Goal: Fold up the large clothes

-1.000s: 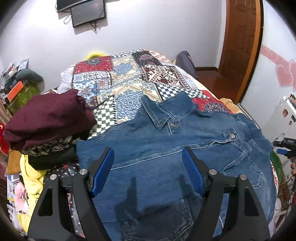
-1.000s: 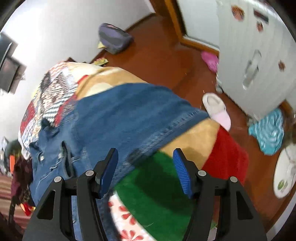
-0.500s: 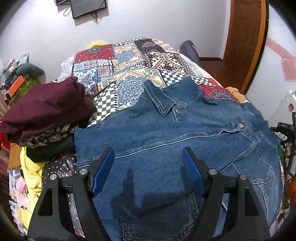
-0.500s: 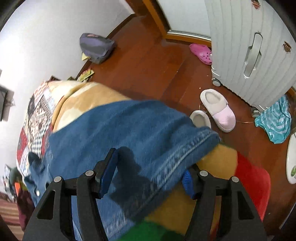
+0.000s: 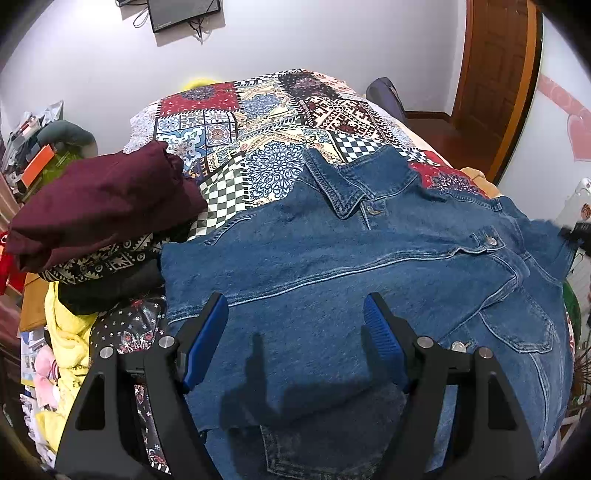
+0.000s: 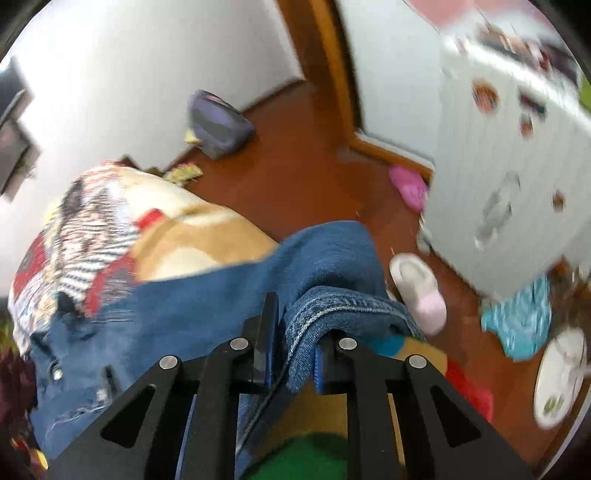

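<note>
1 denim jacket (image 5: 332, 258) on the patchwork bed (image 5: 258, 110), right tool (image 6: 291, 354) clamped on its hem, left tool (image 5: 295, 332) spread apart above it, 2 slippers (image 6: 417, 291) lower right on the floor.

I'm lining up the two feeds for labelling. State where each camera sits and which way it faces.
Left wrist: rides the left gripper, looking along its open jaws over the denim jacket spread on the patchwork bed cover, toward the wall monitor; only the gripper's black arms show.
Right wrist: rides the right gripper, looking over the bed's edge at the wooden floor, slipper and white cabinet; jaws closed on the jacket's edge.
Shared: the jacket and bed cover.
</note>
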A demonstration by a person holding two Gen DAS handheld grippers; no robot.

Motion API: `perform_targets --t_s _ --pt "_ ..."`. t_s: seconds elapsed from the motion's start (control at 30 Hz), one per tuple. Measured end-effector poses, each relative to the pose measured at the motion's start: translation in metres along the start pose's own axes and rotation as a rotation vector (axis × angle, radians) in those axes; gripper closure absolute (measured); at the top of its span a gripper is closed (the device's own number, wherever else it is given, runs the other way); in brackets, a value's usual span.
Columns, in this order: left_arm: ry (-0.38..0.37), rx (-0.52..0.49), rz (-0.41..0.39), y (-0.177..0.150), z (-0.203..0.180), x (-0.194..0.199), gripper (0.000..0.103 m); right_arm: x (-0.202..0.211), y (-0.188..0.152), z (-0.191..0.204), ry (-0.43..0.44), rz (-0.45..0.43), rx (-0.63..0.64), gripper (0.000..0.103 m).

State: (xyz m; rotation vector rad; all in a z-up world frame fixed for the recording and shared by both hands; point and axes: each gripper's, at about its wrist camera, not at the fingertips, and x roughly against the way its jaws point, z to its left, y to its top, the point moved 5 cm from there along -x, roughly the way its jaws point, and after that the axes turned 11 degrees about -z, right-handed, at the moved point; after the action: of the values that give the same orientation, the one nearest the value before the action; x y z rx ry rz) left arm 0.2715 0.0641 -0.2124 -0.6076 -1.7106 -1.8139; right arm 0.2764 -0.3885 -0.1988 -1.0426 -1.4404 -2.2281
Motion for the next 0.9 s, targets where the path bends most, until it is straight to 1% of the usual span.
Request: perform_targets --t_s 0.07,0.1,0.2,0.27,0.37,0.4,0.43,0.5,0.57,0.63,0.7,0.8,0.83,0.87,0.9 --pt "-0.001 0.007 -0.006 0.0 0.002 0.003 0.028 0.023 0.012 0.026 0.059 -0.05 0.06 0.09" --pt "-0.002 0.008 -0.008 0.0 0.003 0.003 0.028 0.034 0.017 0.042 0.104 -0.068 0.089 0.09" --pt "-0.007 0.016 -0.015 -0.001 0.005 0.008 0.028 0.058 0.021 0.082 0.209 -0.097 0.155 0.09" --pt "-0.009 0.014 -0.02 -0.001 0.006 0.011 0.028 0.073 0.016 0.11 0.283 -0.106 0.209 0.09" --pt "-0.003 -0.003 -0.027 -0.003 0.008 0.015 0.028 0.09 -0.012 0.152 0.417 -0.062 0.297 0.09" --pt "0.003 -0.011 -0.029 -0.004 0.008 0.016 0.028 0.089 -0.019 0.159 0.438 -0.048 0.317 0.089" --pt "0.006 -0.017 -0.03 -0.005 0.009 0.017 0.028 0.091 -0.033 0.173 0.471 -0.023 0.358 0.089" --pt "0.01 -0.025 -0.032 -0.007 0.01 0.018 0.028 0.088 -0.057 0.188 0.501 0.021 0.42 0.089" --pt "0.006 -0.021 -0.027 -0.01 0.013 0.018 0.028 0.079 -0.08 0.2 0.509 0.074 0.467 0.089" --pt "0.002 -0.013 -0.022 -0.013 0.016 0.018 0.028 0.065 -0.105 0.207 0.499 0.156 0.49 0.086" --pt "0.001 -0.006 -0.018 -0.016 0.018 0.018 0.028 0.05 -0.124 0.207 0.481 0.233 0.486 0.086" --pt "0.001 0.007 -0.009 -0.021 0.023 0.018 0.028 0.041 -0.141 0.207 0.439 0.289 0.507 0.086" --pt "0.0 0.011 -0.004 -0.024 0.024 0.017 0.028 0.04 -0.144 0.205 0.422 0.302 0.518 0.083" --pt "0.0 0.015 0.002 -0.026 0.025 0.016 0.028 0.044 -0.145 0.204 0.425 0.31 0.522 0.081" --pt "0.001 0.018 0.006 -0.027 0.026 0.016 0.028 0.05 -0.147 0.206 0.433 0.318 0.522 0.075"
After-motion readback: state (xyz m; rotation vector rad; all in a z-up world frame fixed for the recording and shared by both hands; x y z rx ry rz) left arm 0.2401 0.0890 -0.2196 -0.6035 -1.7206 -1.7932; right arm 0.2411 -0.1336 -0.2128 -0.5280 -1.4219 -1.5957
